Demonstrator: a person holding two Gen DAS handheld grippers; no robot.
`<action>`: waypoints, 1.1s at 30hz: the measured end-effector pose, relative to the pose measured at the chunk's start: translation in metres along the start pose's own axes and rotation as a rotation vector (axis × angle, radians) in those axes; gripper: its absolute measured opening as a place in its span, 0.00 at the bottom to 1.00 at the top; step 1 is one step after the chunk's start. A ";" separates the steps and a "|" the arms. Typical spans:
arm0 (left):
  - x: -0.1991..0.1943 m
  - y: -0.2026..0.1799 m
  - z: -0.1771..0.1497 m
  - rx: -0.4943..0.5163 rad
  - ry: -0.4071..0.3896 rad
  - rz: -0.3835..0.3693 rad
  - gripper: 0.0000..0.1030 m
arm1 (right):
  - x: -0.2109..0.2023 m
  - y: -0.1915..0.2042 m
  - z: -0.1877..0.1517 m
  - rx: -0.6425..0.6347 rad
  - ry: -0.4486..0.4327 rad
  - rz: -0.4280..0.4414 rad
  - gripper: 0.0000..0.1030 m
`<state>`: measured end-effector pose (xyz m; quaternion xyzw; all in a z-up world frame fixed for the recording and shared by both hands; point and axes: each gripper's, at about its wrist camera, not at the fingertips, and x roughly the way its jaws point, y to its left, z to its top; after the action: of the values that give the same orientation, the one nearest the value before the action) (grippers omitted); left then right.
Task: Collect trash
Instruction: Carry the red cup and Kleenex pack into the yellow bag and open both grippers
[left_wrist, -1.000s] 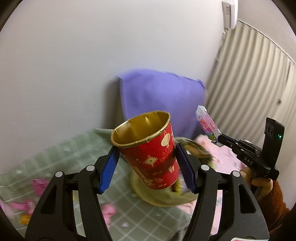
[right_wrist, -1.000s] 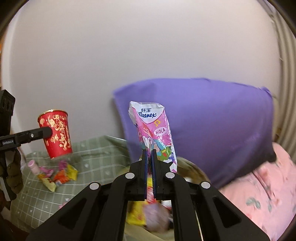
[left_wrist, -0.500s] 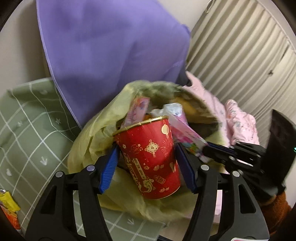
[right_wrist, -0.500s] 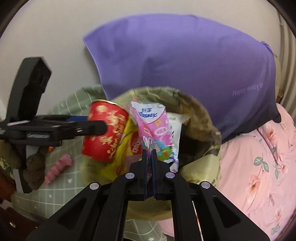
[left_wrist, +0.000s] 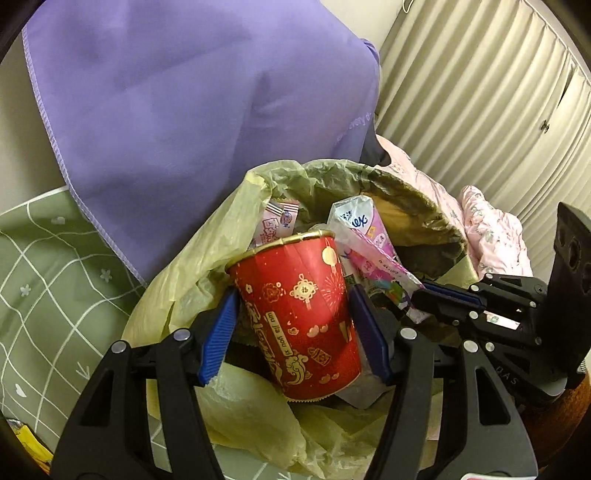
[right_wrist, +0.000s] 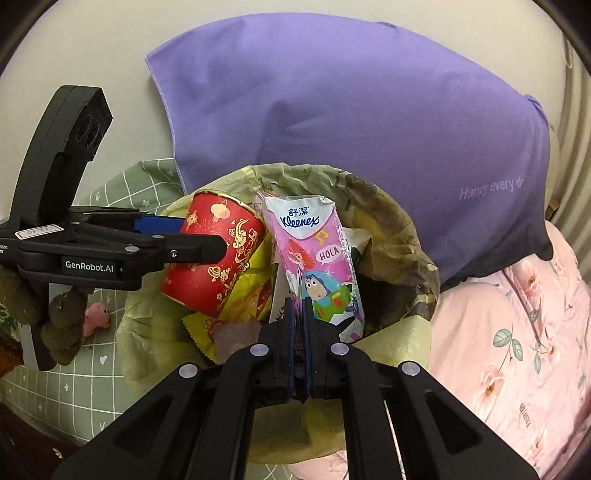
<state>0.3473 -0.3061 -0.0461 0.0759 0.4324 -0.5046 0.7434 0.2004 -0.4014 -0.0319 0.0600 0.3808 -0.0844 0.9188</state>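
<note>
My left gripper is shut on a red paper cup with gold print and holds it over the mouth of a trash bin lined with a yellow-green bag. The cup is tilted in the right wrist view. My right gripper is shut on a pink Kleenex tissue pack and holds it over the same bag, right beside the cup. The pack also shows in the left wrist view. Several wrappers lie inside the bag.
A purple pillow leans on the wall behind the bin. A green checked blanket lies to the left, a pink floral quilt to the right. A small pink item lies on the blanket. Pleated curtains hang at the right.
Both grippers have moved down and in from above the bed to the bin's mouth, each still holding its item. In the last half second they moved only slightly.
</note>
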 end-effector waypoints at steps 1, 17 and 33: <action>-0.005 -0.001 -0.002 -0.010 0.000 -0.029 0.56 | -0.003 0.000 -0.001 0.002 -0.003 0.001 0.06; -0.024 -0.002 -0.019 -0.020 0.025 -0.013 0.56 | -0.030 0.006 -0.025 0.043 -0.018 0.058 0.06; -0.057 0.013 -0.017 -0.116 -0.041 -0.093 0.62 | -0.025 0.017 -0.019 0.034 -0.023 0.041 0.07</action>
<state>0.3421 -0.2517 -0.0199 0.0022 0.4489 -0.5139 0.7310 0.1737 -0.3792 -0.0266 0.0825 0.3673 -0.0726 0.9236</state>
